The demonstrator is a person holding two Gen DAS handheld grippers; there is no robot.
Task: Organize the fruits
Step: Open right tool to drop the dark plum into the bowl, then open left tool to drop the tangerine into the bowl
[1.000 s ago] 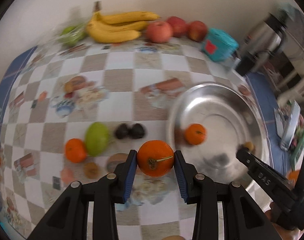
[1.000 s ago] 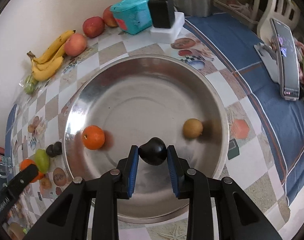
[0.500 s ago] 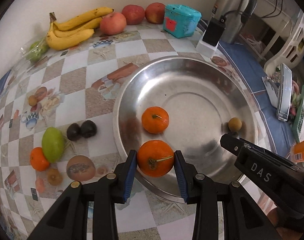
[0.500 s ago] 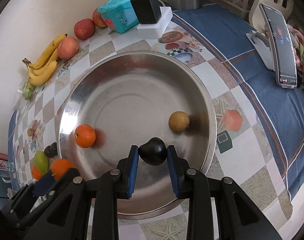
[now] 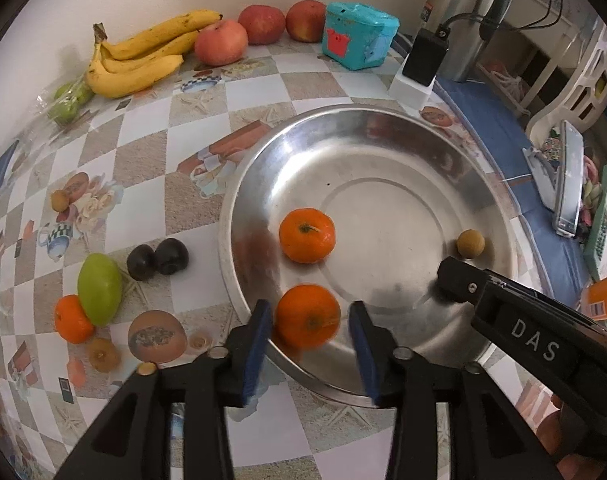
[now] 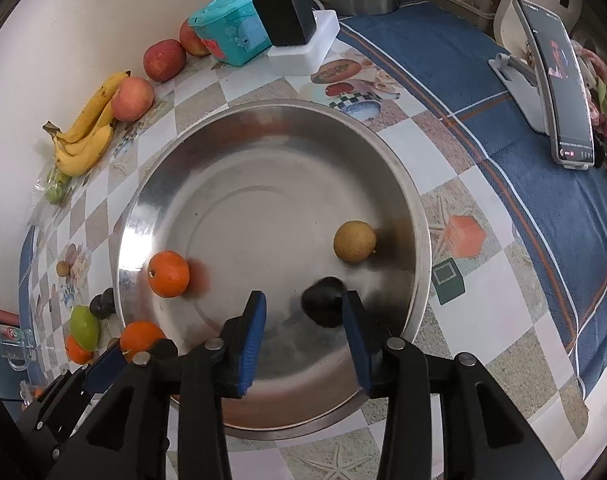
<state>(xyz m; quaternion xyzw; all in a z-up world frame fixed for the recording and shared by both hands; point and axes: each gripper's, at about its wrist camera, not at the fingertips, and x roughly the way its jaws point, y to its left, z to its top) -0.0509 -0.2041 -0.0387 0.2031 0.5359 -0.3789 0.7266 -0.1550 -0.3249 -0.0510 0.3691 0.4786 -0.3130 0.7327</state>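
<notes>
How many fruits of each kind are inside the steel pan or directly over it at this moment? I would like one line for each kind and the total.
Oranges: 2
Small brown fruit: 1
Dark fruit: 1
Total: 4

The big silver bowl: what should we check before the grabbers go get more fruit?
1. Left gripper let go of its orange: ok, its jaws have just been opening and a gap shows on the right side.
2. Right gripper let go of the dark fruit: ok, jaws have just been opening; the fruit looks blurred, near the right pad.
3. Both fruits settled in the silver bowl: cannot tell, both are blurred.
4. Fruit left on the table: ok, green fruit, two dark fruits, small orange.
5. Grippers clear of each other: ok, apart.
</notes>
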